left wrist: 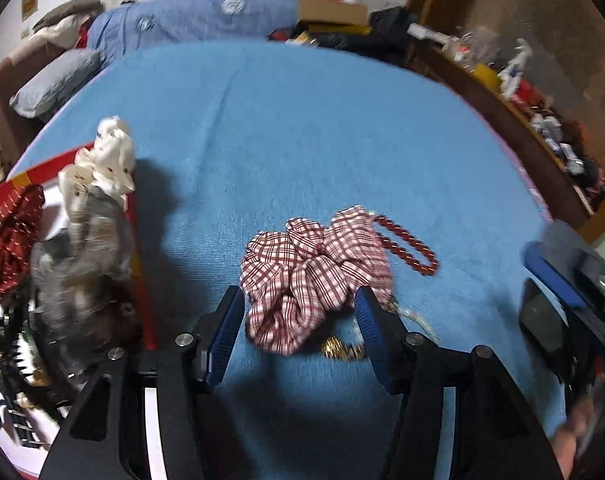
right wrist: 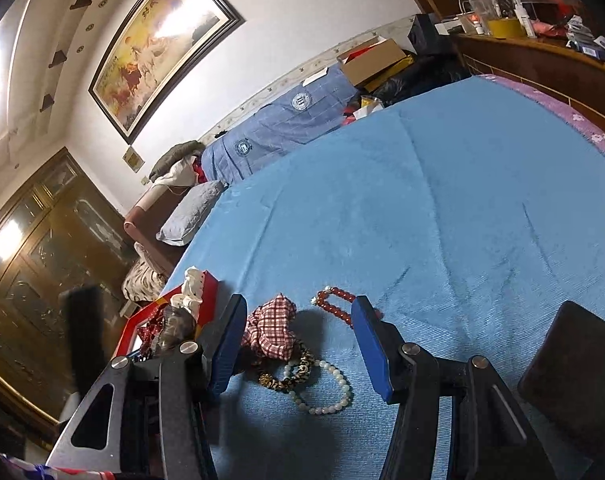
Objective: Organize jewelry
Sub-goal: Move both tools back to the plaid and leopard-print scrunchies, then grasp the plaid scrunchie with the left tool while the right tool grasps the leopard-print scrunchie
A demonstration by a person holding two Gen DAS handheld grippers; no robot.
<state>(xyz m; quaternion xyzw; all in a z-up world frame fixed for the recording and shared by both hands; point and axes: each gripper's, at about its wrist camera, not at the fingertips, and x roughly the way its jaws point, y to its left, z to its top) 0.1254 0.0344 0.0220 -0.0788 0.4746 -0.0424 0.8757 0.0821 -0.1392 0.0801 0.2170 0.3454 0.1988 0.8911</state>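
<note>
A red-and-white plaid scrunchie [left wrist: 314, 272] lies on the blue bedspread [left wrist: 302, 128], just ahead of my left gripper [left wrist: 298, 316]. Its jaws stand open on either side of the scrunchie and do not press on it. A red bead bracelet [left wrist: 410, 246] lies behind the scrunchie at the right, and a gold-patterned band [left wrist: 338, 350] peeks out under it. My right gripper [right wrist: 298, 332] hangs open and empty above the same pile: plaid scrunchie [right wrist: 272, 328], red bracelet [right wrist: 336, 304], leopard-print band [right wrist: 290, 372] and pale bead bracelet [right wrist: 330, 388].
A red-rimmed box [left wrist: 140, 280] at the left holds a white scrunchie [left wrist: 106, 160], a grey one [left wrist: 86, 248] and a dark red one [left wrist: 12, 240]. The right-hand tool [left wrist: 562, 300] shows at the right edge. A dark brown object [right wrist: 574, 368] sits near right. Pillows and clutter line the far side.
</note>
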